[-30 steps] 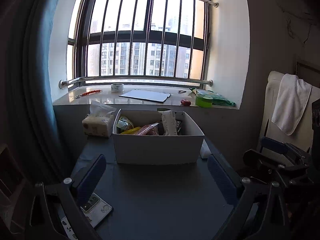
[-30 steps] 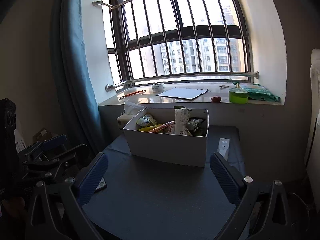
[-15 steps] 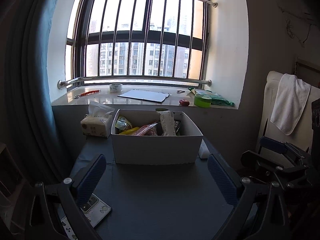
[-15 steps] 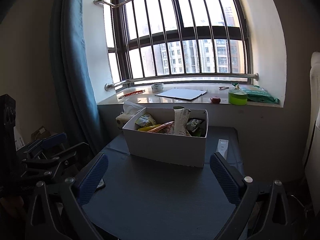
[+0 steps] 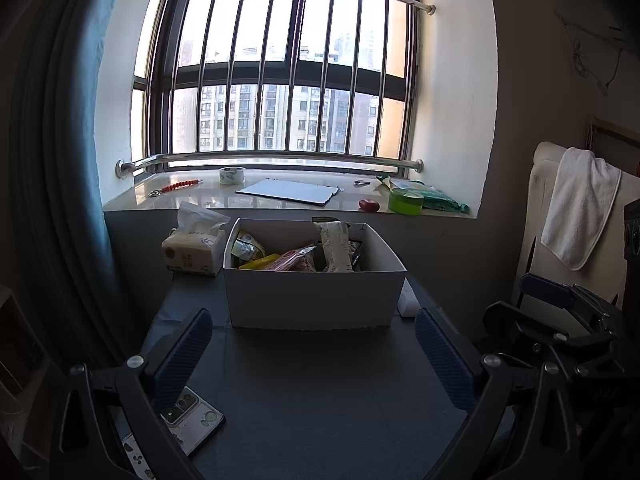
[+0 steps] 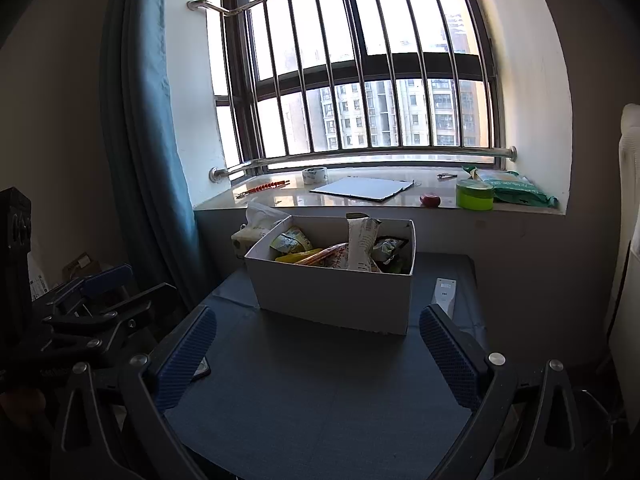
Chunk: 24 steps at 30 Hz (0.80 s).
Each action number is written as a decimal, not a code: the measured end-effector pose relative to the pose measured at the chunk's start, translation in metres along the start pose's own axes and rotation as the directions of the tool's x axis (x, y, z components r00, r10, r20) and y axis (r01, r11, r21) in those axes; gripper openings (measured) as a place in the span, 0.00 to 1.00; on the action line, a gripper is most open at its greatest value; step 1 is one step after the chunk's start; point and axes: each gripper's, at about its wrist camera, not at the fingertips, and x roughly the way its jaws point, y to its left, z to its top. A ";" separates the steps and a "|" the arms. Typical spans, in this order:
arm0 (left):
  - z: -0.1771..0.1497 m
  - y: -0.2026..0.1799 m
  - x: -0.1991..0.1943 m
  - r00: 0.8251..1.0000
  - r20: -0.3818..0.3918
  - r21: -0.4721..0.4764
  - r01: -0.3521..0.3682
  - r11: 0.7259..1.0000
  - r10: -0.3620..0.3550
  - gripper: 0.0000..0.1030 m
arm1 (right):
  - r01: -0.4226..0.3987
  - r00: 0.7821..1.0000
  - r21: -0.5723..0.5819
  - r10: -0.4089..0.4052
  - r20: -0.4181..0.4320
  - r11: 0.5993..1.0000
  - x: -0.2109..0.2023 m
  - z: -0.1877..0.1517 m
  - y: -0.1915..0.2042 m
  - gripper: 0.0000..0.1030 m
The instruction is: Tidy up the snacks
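Note:
A white cardboard box [image 5: 312, 296] stands at the far side of the dark table [image 5: 320, 392]. It holds several snack packets [image 5: 292, 258], one tall white packet [image 5: 336, 246] upright. It also shows in the right wrist view [image 6: 332, 296], with the tall packet [image 6: 362, 244]. My left gripper [image 5: 314, 354] is open and empty, held above the table's near part, short of the box. My right gripper [image 6: 318, 354] is open and empty, likewise short of the box. Each gripper shows at the other view's edge.
A tissue pack [image 5: 194, 250] sits left of the box. A phone [image 5: 192, 420] lies at the table's near left. A white remote [image 6: 444, 294] lies right of the box. The windowsill [image 5: 288, 200] behind carries tape, a tablet, a green tub. A towel [image 5: 580, 208] hangs at right.
Both grippers have drawn back a little and risen slightly; the box looks a touch farther. Nothing was taken hold of or let go.

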 end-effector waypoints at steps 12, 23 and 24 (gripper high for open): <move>-0.002 -0.001 0.001 1.000 -0.003 -0.001 0.000 1.000 0.000 1.00 | 0.003 1.000 -0.003 -0.003 -0.002 1.000 0.000 -0.001 0.003 1.00; -0.002 0.000 0.000 1.000 -0.005 -0.002 -0.001 1.000 0.001 1.00 | 0.003 1.000 -0.002 -0.003 -0.006 1.000 -0.001 -0.001 0.002 1.00; -0.002 0.000 0.000 1.000 -0.005 -0.003 -0.002 1.000 0.002 1.00 | 0.005 1.000 -0.002 -0.005 -0.007 1.000 -0.001 -0.001 0.003 1.00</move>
